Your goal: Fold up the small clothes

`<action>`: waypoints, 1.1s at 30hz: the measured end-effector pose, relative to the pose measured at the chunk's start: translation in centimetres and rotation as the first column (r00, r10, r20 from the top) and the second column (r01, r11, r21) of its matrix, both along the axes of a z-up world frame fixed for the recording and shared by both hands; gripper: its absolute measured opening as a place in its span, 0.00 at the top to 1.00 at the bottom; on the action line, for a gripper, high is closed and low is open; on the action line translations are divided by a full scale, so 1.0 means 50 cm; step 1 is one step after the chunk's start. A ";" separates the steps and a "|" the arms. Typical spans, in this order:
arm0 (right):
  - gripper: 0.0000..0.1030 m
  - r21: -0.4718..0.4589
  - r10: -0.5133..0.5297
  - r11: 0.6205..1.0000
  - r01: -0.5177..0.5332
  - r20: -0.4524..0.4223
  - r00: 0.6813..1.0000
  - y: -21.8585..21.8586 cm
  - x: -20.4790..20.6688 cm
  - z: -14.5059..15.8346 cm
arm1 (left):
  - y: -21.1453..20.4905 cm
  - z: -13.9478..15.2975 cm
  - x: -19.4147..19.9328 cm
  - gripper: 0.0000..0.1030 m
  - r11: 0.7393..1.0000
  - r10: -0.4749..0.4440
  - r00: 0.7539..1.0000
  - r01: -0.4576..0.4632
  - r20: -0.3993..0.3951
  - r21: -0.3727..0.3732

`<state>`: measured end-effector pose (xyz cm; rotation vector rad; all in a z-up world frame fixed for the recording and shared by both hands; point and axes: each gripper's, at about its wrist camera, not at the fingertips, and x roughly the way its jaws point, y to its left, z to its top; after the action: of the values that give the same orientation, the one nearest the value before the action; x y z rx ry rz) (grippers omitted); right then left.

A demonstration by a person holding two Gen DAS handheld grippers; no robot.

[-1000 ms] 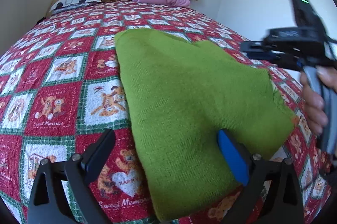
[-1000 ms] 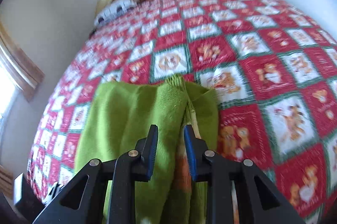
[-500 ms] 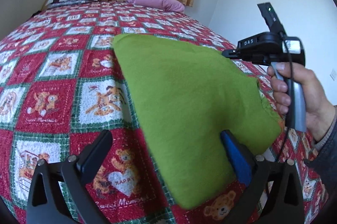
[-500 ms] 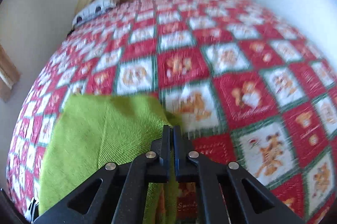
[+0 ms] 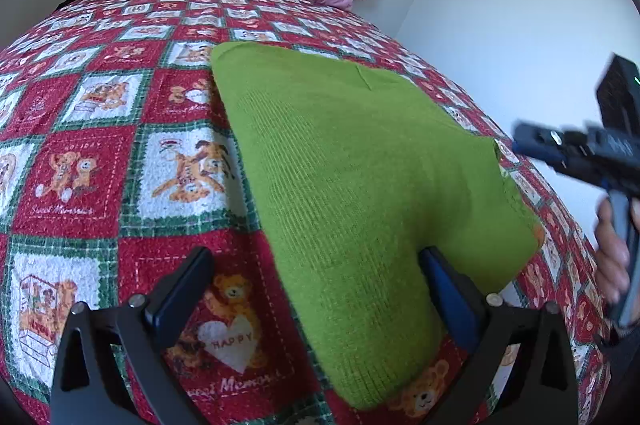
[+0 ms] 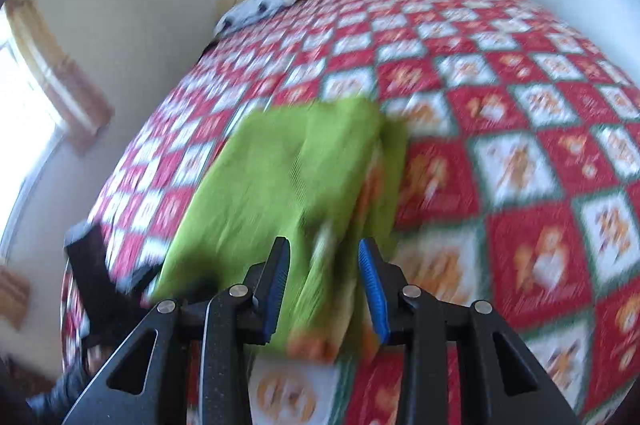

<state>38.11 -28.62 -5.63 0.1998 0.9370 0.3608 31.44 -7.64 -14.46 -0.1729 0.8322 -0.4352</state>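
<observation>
Green knit garment [image 5: 360,185] lies folded on the red patchwork quilt [image 5: 80,165], near the bed's near right edge. Left gripper [image 5: 316,289] jaws spread wide, the right finger tucked under the garment's near fold, nothing pinched. Right gripper [image 6: 324,277] jaws opening, garment's near edge seen between them, pads not pressing; view blurred.

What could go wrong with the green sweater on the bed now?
1. The right gripper is opening, its pads off the green sweater, so the loose folded layer near its orange-edged corner might slip open.
2. The left gripper stands wide open with one finger against the sweater's near edge; a nudge could wrinkle the fold.
3. The sweater lies near the edge of the bedspread and might slide off if tugged.
</observation>
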 end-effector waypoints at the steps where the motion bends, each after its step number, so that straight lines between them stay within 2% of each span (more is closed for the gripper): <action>1: 0.64 -0.002 0.015 1.000 -0.015 -0.009 1.000 0.008 -0.012 -0.010 | 0.000 0.000 0.001 0.00 1.000 0.000 1.000 0.000 0.000 0.000; 2: 0.64 -0.006 0.033 0.999 -0.034 -0.019 0.999 0.017 -0.021 -0.020 | 0.000 0.000 0.001 0.00 1.000 0.000 1.000 0.000 0.001 0.001; 3: 0.78 -0.034 0.046 0.998 -0.046 -0.024 0.999 0.028 -0.027 -0.030 | 0.000 0.001 0.000 0.00 1.000 -0.001 1.000 0.001 0.005 0.001; 4: 0.94 -0.101 0.044 0.994 -0.048 -0.034 0.998 0.039 -0.029 -0.041 | 0.001 0.003 -0.001 0.00 1.000 -0.003 1.000 0.003 0.010 -0.001; 5: 0.95 -0.144 0.033 0.989 -0.038 -0.037 0.999 0.040 -0.031 -0.046 | 0.003 0.005 -0.004 0.00 1.000 -0.005 1.000 0.005 0.020 -0.006; 7: 0.95 -0.168 0.008 0.986 -0.009 -0.003 1.000 0.028 -0.046 -0.031 | 0.014 0.016 -0.016 0.00 1.000 0.007 0.998 -0.006 0.059 -0.028; 9: 0.96 -0.218 -0.034 0.975 0.045 0.054 0.998 0.008 -0.067 -0.003 | 0.041 0.034 -0.038 0.00 0.996 0.052 0.990 -0.041 0.128 -0.085; 11: 0.96 -0.229 -0.051 0.971 0.061 0.051 0.997 -0.009 -0.071 -0.002 | 0.054 0.040 -0.048 0.00 0.992 0.082 0.985 -0.066 0.155 -0.108; 14: 0.95 -0.260 -0.029 0.966 0.012 -0.062 0.998 -0.010 -0.046 -0.066 | 0.037 0.023 -0.021 0.00 0.996 0.075 0.994 -0.071 0.084 -0.055; 15: 0.94 -0.281 -0.020 0.960 0.000 -0.066 0.998 -0.004 -0.044 -0.079 | 0.027 0.016 -0.011 0.00 0.998 0.067 0.996 -0.065 0.053 -0.024; 16: 0.93 -0.284 -0.027 0.959 0.012 -0.047 0.999 -0.004 -0.046 -0.070 | 0.021 0.012 -0.007 0.00 0.998 0.059 0.998 -0.059 0.038 -0.008; 18: 0.78 -0.245 -0.049 0.969 0.041 -0.027 0.998 -0.011 -0.048 -0.031 | 0.015 0.009 -0.006 0.00 0.999 0.046 0.999 -0.046 0.023 0.015; 19: 0.75 -0.256 -0.065 0.964 0.064 0.006 0.998 -0.010 -0.051 -0.013 | 0.017 0.006 -0.005 0.00 0.998 0.052 0.999 -0.052 0.016 0.019; 21: 0.74 -0.316 -0.068 0.943 0.105 0.125 0.990 0.013 -0.062 0.036 | 0.022 0.002 -0.004 0.00 0.998 0.065 0.998 -0.065 0.005 0.013; 22: 0.74 -0.327 -0.040 0.941 0.092 0.164 0.986 0.033 -0.061 0.054 | 0.024 0.000 0.000 0.00 0.998 0.068 0.998 -0.068 -0.001 0.013; 24: 0.74 -0.282 0.045 0.959 0.009 0.183 0.982 0.069 -0.045 0.071 | 0.025 -0.003 -0.003 0.00 0.997 0.071 0.997 -0.071 -0.001 0.016; 27: 0.74 -0.252 0.097 0.966 -0.061 0.134 0.986 0.109 0.009 0.043 | 0.030 0.002 -0.012 0.00 0.997 0.082 0.996 -0.082 0.019 0.010; 29: 0.74 -0.272 0.070 0.961 -0.049 0.070 0.995 0.106 0.062 -0.011 | 0.041 0.017 -0.028 0.00 0.994 0.108 0.992 -0.107 0.067 -0.023; 31: 0.76 -0.248 0.051 0.967 -0.054 -0.020 0.998 0.091 0.094 -0.073 | 0.047 0.031 -0.040 0.00 0.991 0.131 0.985 -0.128 0.109 -0.033; 33: 0.76 -0.190 0.071 0.980 -0.065 0.024 0.997 0.066 0.086 -0.085 | 0.044 0.047 -0.034 0.00 0.989 0.144 0.982 -0.142 0.125 -0.029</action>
<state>42.41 -25.34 -9.87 -0.0118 0.9438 0.3349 29.73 -5.43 -12.10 -0.2199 0.6862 -0.3158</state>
